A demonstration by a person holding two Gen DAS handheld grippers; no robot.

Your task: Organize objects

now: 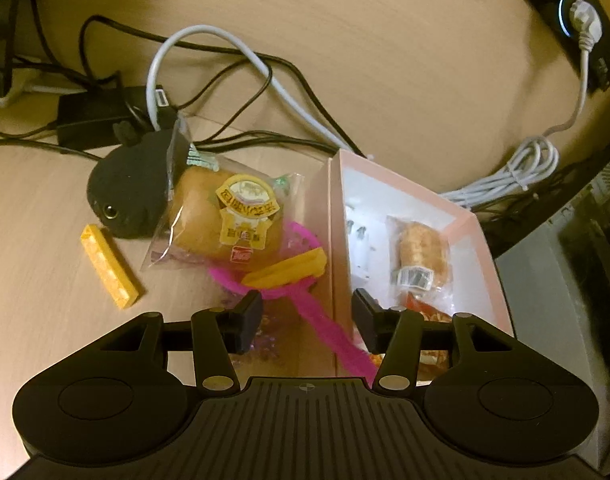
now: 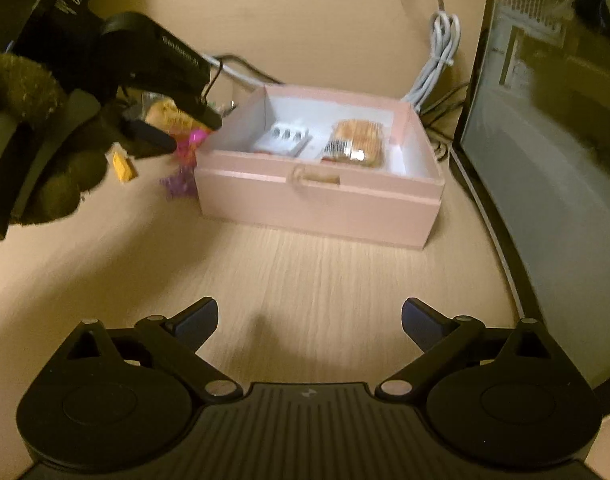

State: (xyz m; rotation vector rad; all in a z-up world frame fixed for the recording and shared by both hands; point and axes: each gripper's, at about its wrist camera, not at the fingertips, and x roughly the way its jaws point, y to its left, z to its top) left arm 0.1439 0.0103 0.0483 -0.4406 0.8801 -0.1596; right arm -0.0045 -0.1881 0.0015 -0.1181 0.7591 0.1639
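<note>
My left gripper (image 1: 307, 322) hangs half-open over the clutter beside the pink box (image 1: 332, 216), gripping nothing; the pink toy ladle's handle (image 1: 329, 328) runs beneath the gap between its jaws, though I cannot tell whether either pad touches it. A yellow comb-like piece (image 1: 285, 272) lies across the ladle's bowl, a wrapped bun (image 1: 225, 216) leans against a dark plush toy (image 1: 129, 192), and a yellow brick (image 1: 109, 266) lies apart on the wooden counter (image 1: 33, 216). Inside the box sit a small wrapped cake (image 1: 421, 256) and a white plastic part (image 1: 359, 240). My right gripper (image 2: 309, 324) hovers over bare counter in front of the box, jaws spread wide and empty. White cable (image 1: 517, 172) coils behind the box.
</note>
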